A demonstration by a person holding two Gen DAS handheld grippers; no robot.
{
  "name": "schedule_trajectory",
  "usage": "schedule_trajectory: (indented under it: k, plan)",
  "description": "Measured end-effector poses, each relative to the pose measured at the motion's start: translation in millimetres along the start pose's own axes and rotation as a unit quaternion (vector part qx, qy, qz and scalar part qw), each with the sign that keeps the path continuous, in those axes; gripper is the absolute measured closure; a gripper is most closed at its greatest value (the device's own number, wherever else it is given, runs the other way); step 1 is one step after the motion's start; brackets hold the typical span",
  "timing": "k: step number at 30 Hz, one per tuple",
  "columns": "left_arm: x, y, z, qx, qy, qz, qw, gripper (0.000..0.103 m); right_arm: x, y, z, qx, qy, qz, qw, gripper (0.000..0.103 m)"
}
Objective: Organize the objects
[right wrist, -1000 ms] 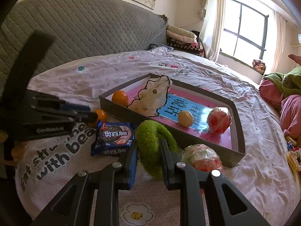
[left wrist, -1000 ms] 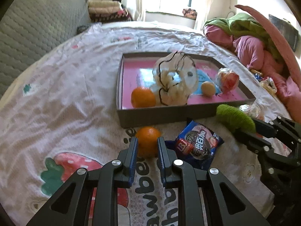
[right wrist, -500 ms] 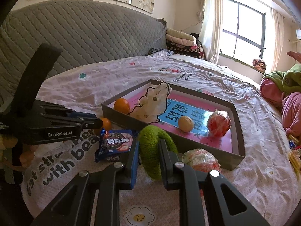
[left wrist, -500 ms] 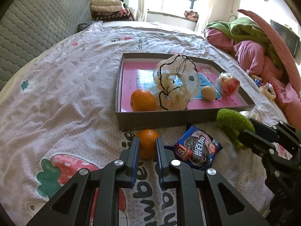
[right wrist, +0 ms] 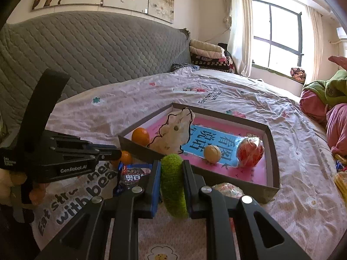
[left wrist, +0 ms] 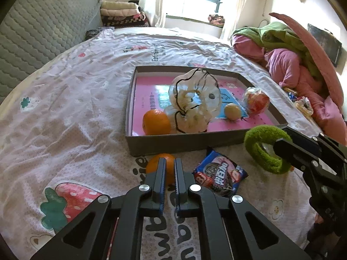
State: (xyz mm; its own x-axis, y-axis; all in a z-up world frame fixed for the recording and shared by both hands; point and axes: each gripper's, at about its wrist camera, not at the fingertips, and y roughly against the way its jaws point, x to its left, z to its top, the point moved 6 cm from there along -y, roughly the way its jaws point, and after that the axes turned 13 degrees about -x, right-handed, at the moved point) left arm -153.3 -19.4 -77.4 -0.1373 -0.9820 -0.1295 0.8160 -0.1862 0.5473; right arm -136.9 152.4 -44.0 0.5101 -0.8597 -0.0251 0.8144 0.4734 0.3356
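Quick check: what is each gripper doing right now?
Left gripper: closed, nothing clearly held; the orange sits just past its tips.
Right gripper: closed on the green ring.

orange (left wrist: pixel 160 166) half hidden behind tongs (left wrist: pixel 169 169)

An orange (left wrist: pixel 156 122) lies in the box (left wrist: pixel 184 142), cookie packet (left wrist: pixel 219 174) before it.

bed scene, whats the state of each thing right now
left tongs: shut, tips at the orange, grip unclear
loose orange: on the sheet outside the box
right tongs: shut on green ring
green ring: clamped, upright
box: open, holding fruit and a bag
cookie packet: lying flat, sealed
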Motion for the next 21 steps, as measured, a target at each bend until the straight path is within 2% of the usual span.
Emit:
schedule_trajectory:
  k: [21]
  plan:
    - [-11,11,21,-0.03,-0.011,-0.008,0.9995,0.096,-15,2,21,-0.027,-0.023,0.0,0.999,0.083]
